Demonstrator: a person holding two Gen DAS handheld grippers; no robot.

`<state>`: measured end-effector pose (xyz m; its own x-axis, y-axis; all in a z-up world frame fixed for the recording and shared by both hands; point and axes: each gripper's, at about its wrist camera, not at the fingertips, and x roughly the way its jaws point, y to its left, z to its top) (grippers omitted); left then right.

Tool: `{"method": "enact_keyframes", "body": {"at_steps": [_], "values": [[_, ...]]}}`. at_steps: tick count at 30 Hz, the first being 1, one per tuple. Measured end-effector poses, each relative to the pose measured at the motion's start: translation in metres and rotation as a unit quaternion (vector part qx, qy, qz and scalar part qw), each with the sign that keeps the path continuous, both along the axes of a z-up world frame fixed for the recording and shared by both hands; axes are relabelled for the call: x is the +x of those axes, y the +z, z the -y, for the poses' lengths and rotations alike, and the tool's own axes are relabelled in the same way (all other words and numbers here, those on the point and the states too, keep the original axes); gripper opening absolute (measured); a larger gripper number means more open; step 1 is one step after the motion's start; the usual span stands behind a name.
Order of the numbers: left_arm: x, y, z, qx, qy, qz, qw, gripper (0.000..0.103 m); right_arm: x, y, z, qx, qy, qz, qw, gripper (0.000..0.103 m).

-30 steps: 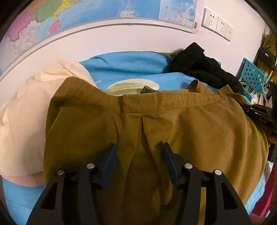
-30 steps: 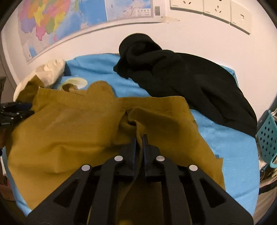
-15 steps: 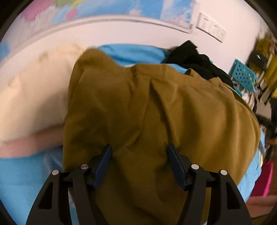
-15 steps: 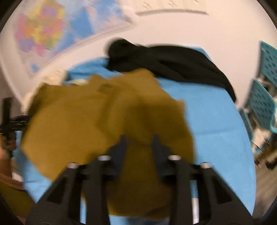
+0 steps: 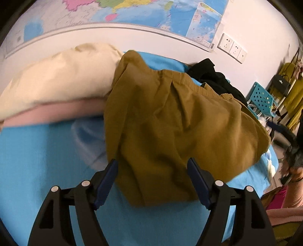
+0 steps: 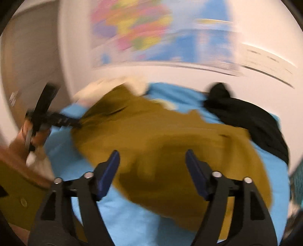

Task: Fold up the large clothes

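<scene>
Nearest the left wrist camera, the left gripper [image 5: 152,176] has its blue-padded jaws spread wide and still opening; the lower edge of the mustard-brown woven garment [image 5: 170,121] lies between the pads, which do not press on it. The right gripper [image 6: 152,166] is likewise wide and opening above the same garment [image 6: 170,147], with cloth below the jaws and nothing pinched. The right wrist view is heavily blurred.

The garment lies in a loose, partly doubled heap across the middle of the bright blue cloth-covered surface [image 5: 47,160], its gathered waistband towards the far side. A pale, translucent flat item [image 5: 85,140] lies on the blue cloth just left of the garment; what it is cannot be told.

Beyond, at the left, a cream-coloured folded textile [image 5: 56,81] rests on a pink folded textile [image 5: 53,113], both touching the garment's left edge. At the far right, a crumpled black garment [image 5: 212,75] lies against the wall.

The white wall carries a large coloured map [image 5: 132,15] and a row of white sockets [image 5: 232,48]. A turquoise perforated plastic crate [image 5: 262,98] stands to the right, off the surface.
</scene>
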<state>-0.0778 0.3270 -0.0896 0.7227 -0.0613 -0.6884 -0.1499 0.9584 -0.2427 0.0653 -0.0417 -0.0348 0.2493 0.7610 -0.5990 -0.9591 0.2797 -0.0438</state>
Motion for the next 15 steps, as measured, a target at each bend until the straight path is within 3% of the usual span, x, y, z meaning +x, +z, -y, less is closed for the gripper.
{"method": "enact_keyframes", "body": {"at_steps": [4,9,12,15], "values": [[-0.019,-0.003,0.004,-0.025,-0.004,0.005,0.9997,0.078,-0.044,-0.029,-0.043,-0.069,0.072,0.062,0.993,0.076],[-0.035,-0.018,0.015,-0.066,-0.033,-0.008,0.9973,0.079,-0.062,-0.061,-0.069,-0.124,0.076,0.161,0.976,0.075],[-0.034,-0.031,0.023,-0.106,-0.053,-0.016,0.9929,0.079,-0.057,-0.068,-0.072,-0.132,0.06,0.189,0.971,0.06],[-0.031,-0.032,0.03,-0.12,-0.065,-0.006,0.9906,0.082,-0.042,-0.058,-0.069,-0.107,0.048,0.147,0.982,0.043]]}}
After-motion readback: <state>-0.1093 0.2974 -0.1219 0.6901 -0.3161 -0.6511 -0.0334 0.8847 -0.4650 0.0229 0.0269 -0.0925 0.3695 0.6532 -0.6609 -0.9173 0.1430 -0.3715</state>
